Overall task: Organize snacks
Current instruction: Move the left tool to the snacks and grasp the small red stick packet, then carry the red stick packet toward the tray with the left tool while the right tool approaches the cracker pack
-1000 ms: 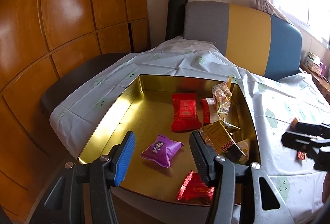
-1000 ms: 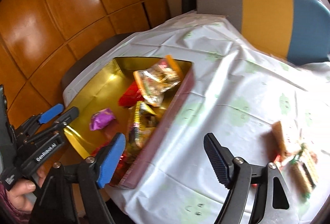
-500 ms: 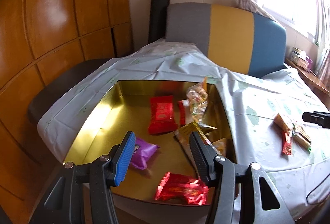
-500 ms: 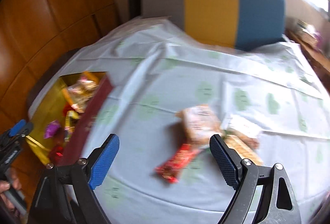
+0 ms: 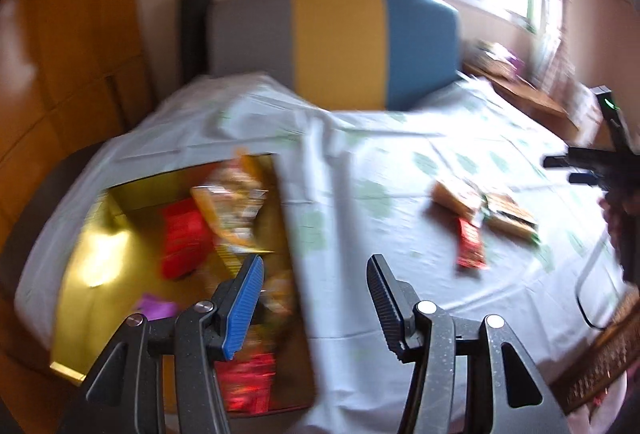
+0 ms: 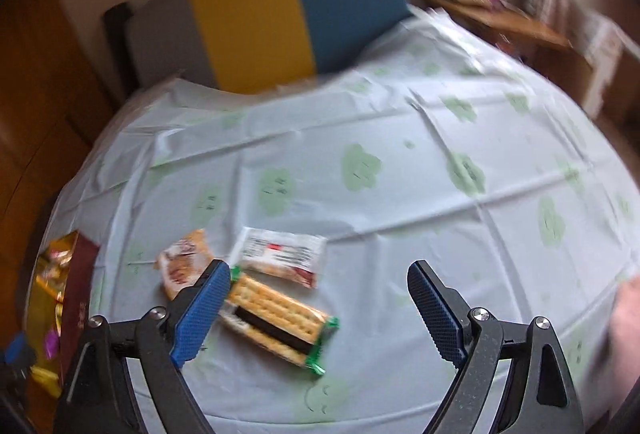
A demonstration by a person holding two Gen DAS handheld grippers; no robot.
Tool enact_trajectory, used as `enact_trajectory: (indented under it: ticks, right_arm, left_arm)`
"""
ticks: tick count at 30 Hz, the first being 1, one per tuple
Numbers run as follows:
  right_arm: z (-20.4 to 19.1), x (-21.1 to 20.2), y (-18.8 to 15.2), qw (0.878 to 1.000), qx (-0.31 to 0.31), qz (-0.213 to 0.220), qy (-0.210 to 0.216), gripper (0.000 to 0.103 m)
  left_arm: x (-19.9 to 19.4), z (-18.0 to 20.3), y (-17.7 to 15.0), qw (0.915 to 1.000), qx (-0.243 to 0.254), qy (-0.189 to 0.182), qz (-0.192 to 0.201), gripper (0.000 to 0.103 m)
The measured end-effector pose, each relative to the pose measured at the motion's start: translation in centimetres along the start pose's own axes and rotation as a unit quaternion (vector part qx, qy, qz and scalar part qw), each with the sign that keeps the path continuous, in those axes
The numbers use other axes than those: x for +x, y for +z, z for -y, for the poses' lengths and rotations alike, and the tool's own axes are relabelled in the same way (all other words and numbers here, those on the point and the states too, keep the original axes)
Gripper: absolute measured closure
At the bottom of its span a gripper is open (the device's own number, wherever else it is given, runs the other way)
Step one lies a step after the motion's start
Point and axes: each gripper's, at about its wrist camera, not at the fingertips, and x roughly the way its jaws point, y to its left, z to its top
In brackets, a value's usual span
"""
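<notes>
A gold tin (image 5: 100, 234) at the table's left end holds several packets, red, purple and clear ones. Loose snacks lie on the cloth to its right: a green-ended cracker pack (image 6: 276, 318), a white packet (image 6: 280, 254), a beige packet (image 6: 184, 266) and a red bar (image 5: 470, 248). My right gripper (image 6: 320, 274) hangs open and wide above the cracker pack, which lies close to its left finger without touching either pad. My left gripper (image 5: 314, 266) is open and empty over the tin's right wall. The right gripper (image 5: 580, 166) also shows at the left wrist view's right edge.
A pale tablecloth with green blobs (image 6: 400, 162) covers the table. A grey, yellow and blue seat back (image 5: 336, 42) stands behind it, and a wooden wall (image 5: 60, 54) is on the left. A wooden side shelf (image 6: 500, 22) with clutter is at the far right. A black cable (image 5: 588, 298) hangs off the table's right edge.
Both views have swung right, away from the tin toward the loose snacks. The right gripper's jaws have spread wider and now sit over the cracker pack.
</notes>
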Motion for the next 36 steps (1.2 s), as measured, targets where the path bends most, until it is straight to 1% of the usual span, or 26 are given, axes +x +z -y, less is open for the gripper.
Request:
enact_trajectory:
  ticks: [1,5,9,13,15,17,20,24,27,28,29,31,32,33,36]
  right_arm:
    - [0.5,0.1,0.2,1.000,0.013,-0.002,0.000,0.012]
    - [1.7,0.2,0.4,0.999,0.045,-0.011,0.018,0.012]
    - [0.9,0.1,-0.1,0.999,0.038,-0.015,0.028,0.012]
    - [0.2,0.4,-0.2,0.999,0.024,-0.026,0.033,0.010]
    - [0.0,0.5,-0.4,0.999,0.019,-0.032,0.037,0.010]
    - [-0.2,0.6,-0.4,0.998,0.015,-0.036,0.042,0.010]
    - [-0.3,0.5,-0.4,0.998,0.012,-0.034,0.046,0.010]
    - [-0.1,0.4,-0.2,0.998,0.019,-0.034,0.052,0.009]
    - [0.0,0.4,0.0,0.998,0.022,-0.034,0.054,0.009]
    - [0.1,0.4,0.0,0.998,0.023,-0.034,0.054,0.009]
    - [0.1,0.5,0.0,0.998,0.022,-0.035,0.053,0.009]
    - [0.1,0.7,0.0,0.998,0.022,-0.037,0.050,0.009]
    - [0.1,0.7,0.0,0.998,0.022,-0.038,0.048,0.009]
    - [0.1,0.8,0.0,0.998,0.022,-0.039,0.045,0.009]
    - [-0.2,0.9,-0.1,0.998,0.010,-0.041,0.040,0.009]
  left_arm:
    - [0.8,1.2,0.2,0.9997,0.013,-0.019,-0.012,0.048]
    - [3.3,4.9,0.6,0.9956,0.052,-0.064,-0.045,0.048]
    - [5.8,8.3,0.9,0.9886,0.074,-0.108,-0.074,0.048]
    - [8.1,10.5,1.1,0.9831,0.079,-0.132,-0.099,0.048]
    - [9.0,11.2,1.3,0.9813,0.083,-0.137,-0.107,0.048]
    - [10.0,11.9,1.6,0.9811,0.087,-0.134,-0.109,0.048]
    - [11.1,12.7,2.1,0.9791,0.092,-0.138,-0.118,0.048]
    - [12.7,14.0,2.5,0.9769,0.107,-0.136,-0.125,0.048]
    - [13.7,14.8,2.8,0.9756,0.107,-0.142,-0.129,0.049]
    - [14.1,15.1,2.8,0.9755,0.110,-0.140,-0.130,0.052]
    - [14.5,15.3,2.7,0.9760,0.113,-0.134,-0.130,0.057]
    - [14.6,15.5,2.6,0.9786,0.124,-0.118,-0.114,0.066]
    - [14.6,15.4,2.6,0.9793,0.124,-0.115,-0.111,0.074]
    - [14.4,15.1,2.5,0.9794,0.119,-0.120,-0.111,0.079]
    - [13.6,14.2,1.9,0.9806,0.106,-0.124,-0.108,0.081]
